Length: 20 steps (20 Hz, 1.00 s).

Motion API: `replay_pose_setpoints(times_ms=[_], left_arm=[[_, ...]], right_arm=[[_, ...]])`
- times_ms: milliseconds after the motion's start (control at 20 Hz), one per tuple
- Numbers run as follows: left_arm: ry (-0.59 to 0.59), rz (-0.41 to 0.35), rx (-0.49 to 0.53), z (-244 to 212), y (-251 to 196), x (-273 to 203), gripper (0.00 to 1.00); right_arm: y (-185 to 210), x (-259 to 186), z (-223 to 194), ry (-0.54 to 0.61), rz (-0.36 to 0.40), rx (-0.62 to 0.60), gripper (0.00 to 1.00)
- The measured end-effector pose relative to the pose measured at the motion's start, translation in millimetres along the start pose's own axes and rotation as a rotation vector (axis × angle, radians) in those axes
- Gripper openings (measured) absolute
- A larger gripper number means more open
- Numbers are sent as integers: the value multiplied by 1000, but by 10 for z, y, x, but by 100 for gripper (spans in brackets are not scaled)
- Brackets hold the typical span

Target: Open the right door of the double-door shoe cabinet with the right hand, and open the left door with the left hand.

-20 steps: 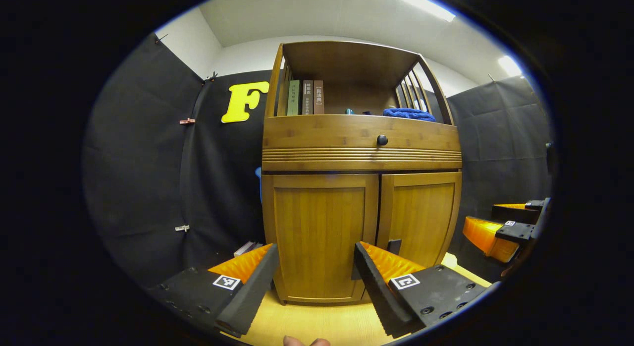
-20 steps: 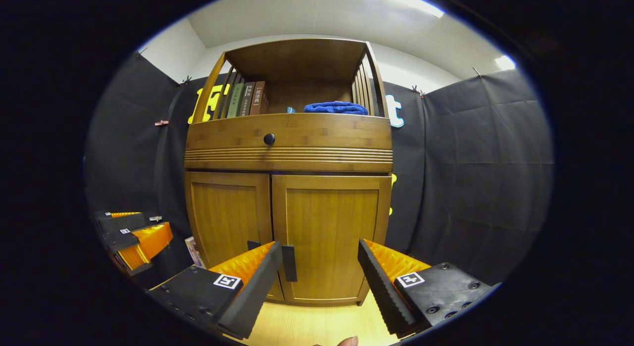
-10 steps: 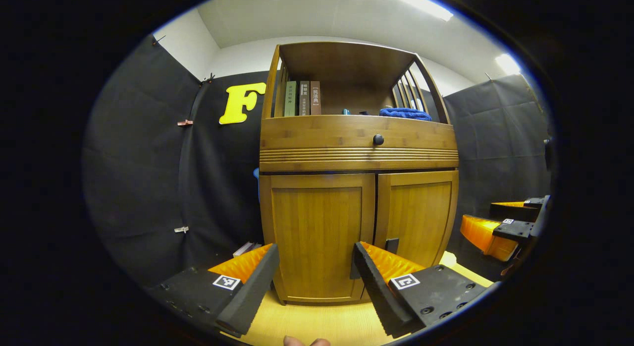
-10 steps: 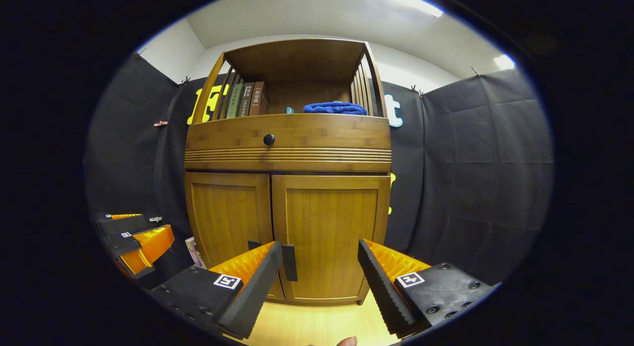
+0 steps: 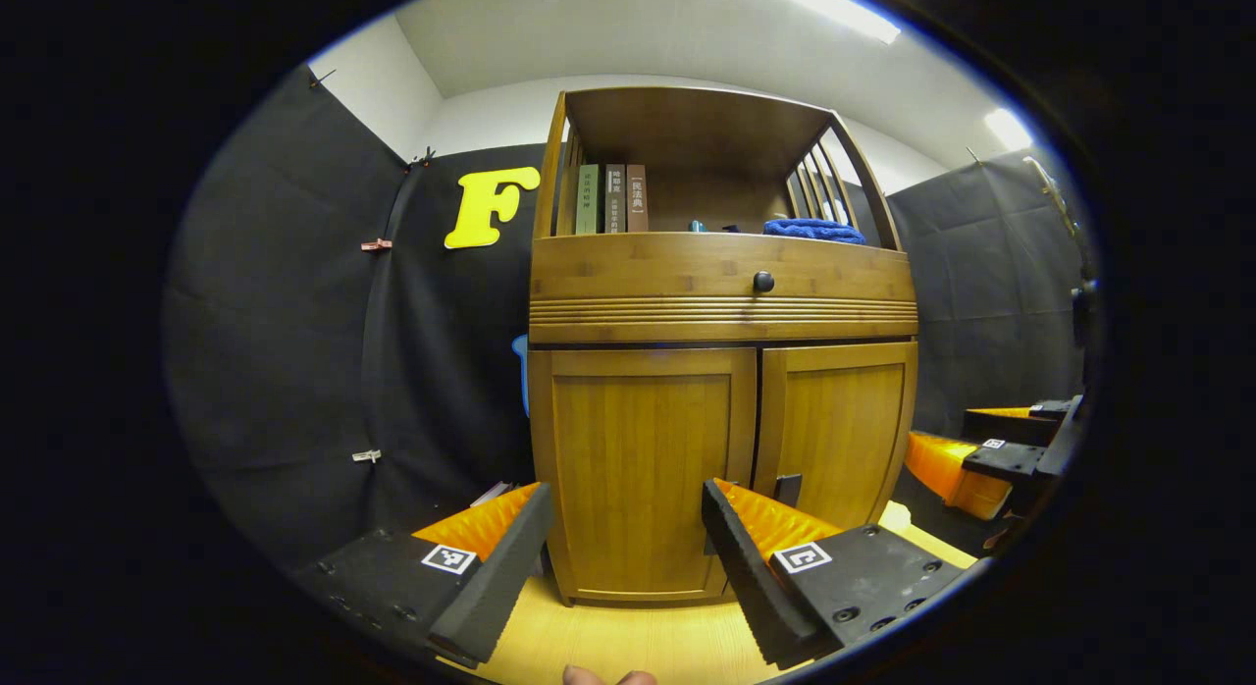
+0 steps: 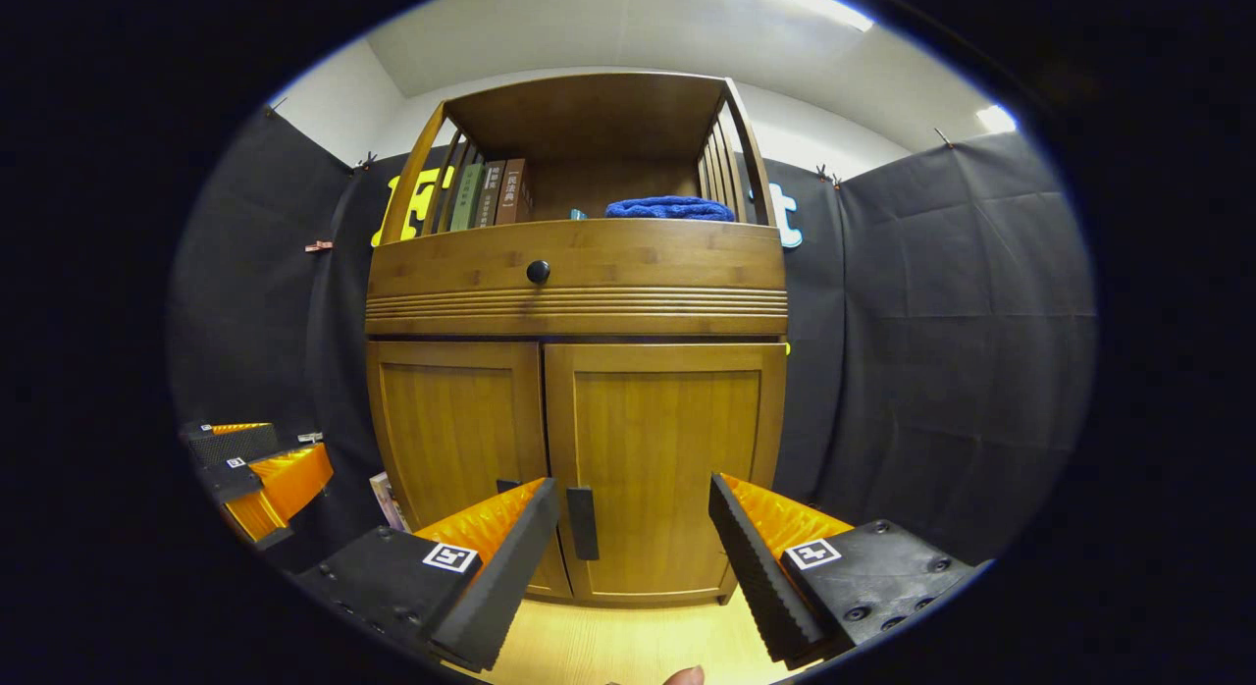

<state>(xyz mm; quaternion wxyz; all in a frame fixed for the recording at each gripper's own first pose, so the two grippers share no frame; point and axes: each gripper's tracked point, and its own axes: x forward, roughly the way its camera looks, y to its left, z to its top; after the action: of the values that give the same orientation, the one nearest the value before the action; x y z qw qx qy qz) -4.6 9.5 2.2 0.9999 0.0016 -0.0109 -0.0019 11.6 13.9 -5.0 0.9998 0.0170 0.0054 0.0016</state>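
The cabinet (image 6: 579, 371) stands on a pale wooden floor (image 6: 628, 646) against the black cloth wall (image 6: 932, 371), straight in front of both claws. Both of its lower doors are closed. The right door (image 6: 667, 459) fills the middle of the right gripper view, with its dark handle (image 6: 582, 523) near the inner edge, low down. The left door (image 5: 638, 469) sits squarely ahead in the left gripper view; its own handle is mostly hidden behind that claw's finger, while the right door's handle (image 5: 787, 489) shows just past it.

The right claw (image 6: 633, 543) is spread wide, holding nothing, and the right door's handle lies just beside its left finger, not touched as far as I can see. The left claw (image 5: 626, 553) is likewise spread wide and empty, short of the left door. Each claw also appears off to the side in the other's view, low and near the floor.

Above the doors runs a drawer front with a round black knob (image 6: 538, 271). On the open shelf over it stand a few books (image 6: 491, 194) at the left and a folded blue cloth (image 6: 669, 209) at the right. A fingertip (image 6: 682, 676) shows at the bottom edge.
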Motion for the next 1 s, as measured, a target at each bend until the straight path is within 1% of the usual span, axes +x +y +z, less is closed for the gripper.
replay_pose_setpoints(times_ms=[100,150,200,250,300,400,450,500,550,600,700,750,800,850,900,1000], left_arm=[[7,2,-1,-35,39,10,94],[10,5,-3,-64,69,17,92],[11,9,-4,-76,95,27,94],[15,11,-6,-111,127,44,94],[20,13,-5,-140,157,57,94],[32,16,-2,-209,217,90,94],[36,18,-2,-253,245,110,94],[42,19,-2,-277,274,132,92],[46,21,-3,-315,312,159,94],[52,21,-5,-335,340,180,92],[61,22,-5,-385,397,196,92],[63,24,-3,-407,424,205,92],[64,26,2,-416,447,224,94],[68,29,8,-443,473,242,94],[72,31,12,-465,498,251,95],[82,34,17,-511,545,267,94]], right_arm=[[91,150,-91,8,14,21,98],[118,262,-164,18,16,29,98],[169,364,-265,31,23,37,98],[210,467,-376,46,27,44,98],[245,558,-498,65,33,54,96],[314,752,-733,99,44,86,100],[346,864,-837,107,48,98,98],[342,920,-940,119,51,111,98],[333,997,-1054,132,48,126,98],[341,1116,-1179,142,48,137,99],[371,1395,-1415,165,36,118,97],[387,1490,-1509,174,35,101,94],[392,1559,-1593,180,29,76,91],[385,1624,-1637,187,30,56,91],[384,1689,-1712,198,22,39,80],[484,1761,-1808,209,35,31,58]])
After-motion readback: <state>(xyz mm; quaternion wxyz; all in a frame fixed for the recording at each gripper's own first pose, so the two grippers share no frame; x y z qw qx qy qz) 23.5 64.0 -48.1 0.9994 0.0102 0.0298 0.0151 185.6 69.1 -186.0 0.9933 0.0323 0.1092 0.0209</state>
